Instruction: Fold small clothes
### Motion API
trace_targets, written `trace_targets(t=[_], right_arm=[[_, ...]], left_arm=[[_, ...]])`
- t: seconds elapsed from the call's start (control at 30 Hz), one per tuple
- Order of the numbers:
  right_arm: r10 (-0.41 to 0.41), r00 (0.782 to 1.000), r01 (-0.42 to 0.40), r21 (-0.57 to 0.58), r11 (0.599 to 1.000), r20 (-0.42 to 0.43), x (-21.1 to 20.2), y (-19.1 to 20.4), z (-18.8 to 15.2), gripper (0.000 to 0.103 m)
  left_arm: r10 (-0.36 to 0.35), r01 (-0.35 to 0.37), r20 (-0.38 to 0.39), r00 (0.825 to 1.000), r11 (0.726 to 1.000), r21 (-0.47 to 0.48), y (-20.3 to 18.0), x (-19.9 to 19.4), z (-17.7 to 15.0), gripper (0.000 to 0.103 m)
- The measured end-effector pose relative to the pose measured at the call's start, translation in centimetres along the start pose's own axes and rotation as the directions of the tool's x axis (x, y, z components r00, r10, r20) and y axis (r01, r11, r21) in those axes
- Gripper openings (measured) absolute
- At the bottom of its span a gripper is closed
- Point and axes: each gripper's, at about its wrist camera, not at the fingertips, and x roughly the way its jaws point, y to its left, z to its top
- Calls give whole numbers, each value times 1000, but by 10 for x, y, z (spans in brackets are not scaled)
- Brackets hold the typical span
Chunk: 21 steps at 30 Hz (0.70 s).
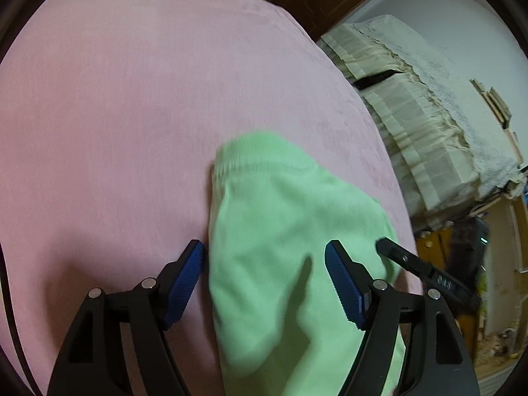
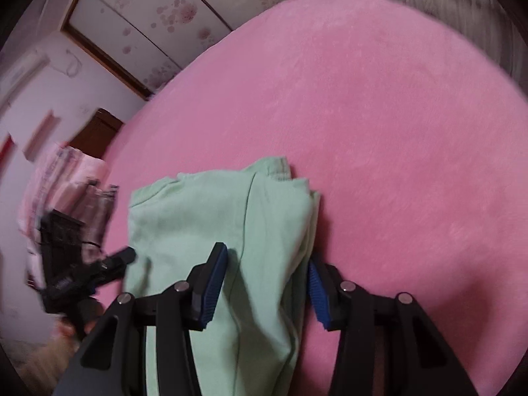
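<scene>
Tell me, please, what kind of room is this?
Most likely a bedroom in a home. A wide pink blanket covers what looks like a bed, with a green garment lying on it. Behind it stand sliding doors with a flower pattern, perhaps a wardrobe, and a lace-covered piece of furniture.

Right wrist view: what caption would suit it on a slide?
A folded green garment on a pink blanket, lying between the open jaws of the right gripper.
</scene>
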Motion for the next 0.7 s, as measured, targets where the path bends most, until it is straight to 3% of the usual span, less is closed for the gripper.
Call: trace_targets(t=[0.07, 0.13, 0.3, 0.43, 0.7], right_arm=[[-105, 994, 106, -72, 992, 25, 0, 15, 4, 46], [-163, 987, 162, -85, 983, 4, 9, 18, 11, 45], [-194, 981, 194, -87, 977, 0, 23, 12, 29, 31], [-237, 971, 237, -132, 963, 9, 30, 9, 32, 31], [-303, 951, 309, -143, 940, 58, 5, 17, 29, 30]], left_arm=[[65, -65, 21, 998, 998, 24, -6, 4, 11, 73], [111, -112, 25, 994, 993, 32, -8, 11, 23, 73], [196, -198, 47, 980, 979, 47, -2, 21, 39, 68], [285, -293, 79, 955, 946, 137, -6, 31, 38, 67], [293, -306, 113, 949, 944, 124, -14, 9, 45, 67]])
